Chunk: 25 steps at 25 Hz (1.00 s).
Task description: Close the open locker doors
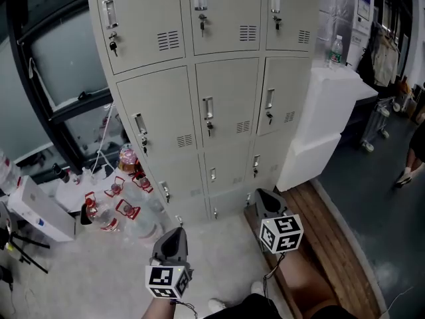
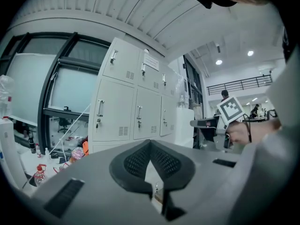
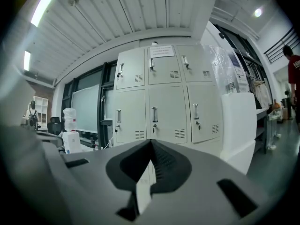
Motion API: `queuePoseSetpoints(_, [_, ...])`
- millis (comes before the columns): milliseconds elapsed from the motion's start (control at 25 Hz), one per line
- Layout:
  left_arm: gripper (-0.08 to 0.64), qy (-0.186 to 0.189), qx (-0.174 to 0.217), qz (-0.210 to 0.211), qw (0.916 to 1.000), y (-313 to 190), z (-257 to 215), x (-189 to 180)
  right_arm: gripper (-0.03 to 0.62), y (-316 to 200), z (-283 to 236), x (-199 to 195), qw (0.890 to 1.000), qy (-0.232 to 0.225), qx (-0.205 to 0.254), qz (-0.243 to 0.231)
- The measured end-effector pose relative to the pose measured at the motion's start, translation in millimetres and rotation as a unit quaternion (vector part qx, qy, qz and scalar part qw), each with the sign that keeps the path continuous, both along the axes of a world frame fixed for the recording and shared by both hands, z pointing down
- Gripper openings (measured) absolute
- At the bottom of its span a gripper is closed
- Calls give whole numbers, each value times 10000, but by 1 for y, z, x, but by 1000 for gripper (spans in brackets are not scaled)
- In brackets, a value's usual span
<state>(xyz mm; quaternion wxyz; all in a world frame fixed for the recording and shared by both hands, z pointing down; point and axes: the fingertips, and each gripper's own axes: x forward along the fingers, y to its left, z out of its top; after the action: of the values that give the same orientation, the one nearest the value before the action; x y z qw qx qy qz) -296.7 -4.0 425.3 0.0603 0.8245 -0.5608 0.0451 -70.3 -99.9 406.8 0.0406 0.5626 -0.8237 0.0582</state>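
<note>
Lockers (image 1: pixel 226 105) stand straight ahead of both grippers and well apart from them, three columns wide. The head view shows four rows, so twelve doors, though the bottom row is squeezed and hard to read. Every door that shows sits flush with its frame, none ajar that I can see, so the closing job looks finished, or any open door is out of view. Left gripper (image 1: pixel 176 232): jaws pressed together, nothing between them. Right gripper (image 1: pixel 263 197): same, jaws together and empty. Both point roughly level at the lockers from a distance and touch nothing. That fits a job with nothing to grasp, since closed tips serve for pushing a door. Keys (image 1: pixel 113 44) hang in several locks, likely left in so the doors can latch; I count at least six. One paper notice (image 3: pixel 162 51) is stuck on the top middle door. A cluster of water bottles (image 1: pixel 106 211) lies on the floor left of the lockers, number unclear. One more bottle (image 1: pixel 337 50) stands on the white box (image 1: pixel 332 111) just beside the right column.
</note>
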Motion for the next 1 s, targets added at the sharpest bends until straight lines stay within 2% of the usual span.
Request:
queuePoseSetpoints(200, [3,-41,129,-33,9999,11,-13,21,2,22,-11,29,9999,-69,61,49])
queuePoseSetpoints(440, [3,13,141,-336,9993,34,-23,58,2,51,-21,68,9997,-41,114,-202])
queuePoseSetpoints(760, [3,7,105,-614,9981,97,-16,142,2,109,-11,137,9981,5,29,-611])
queuePoseSetpoints(1000, [3,65,33,-735,9973,148,-11,192,0,155,-4,172,9960,87,22,-892])
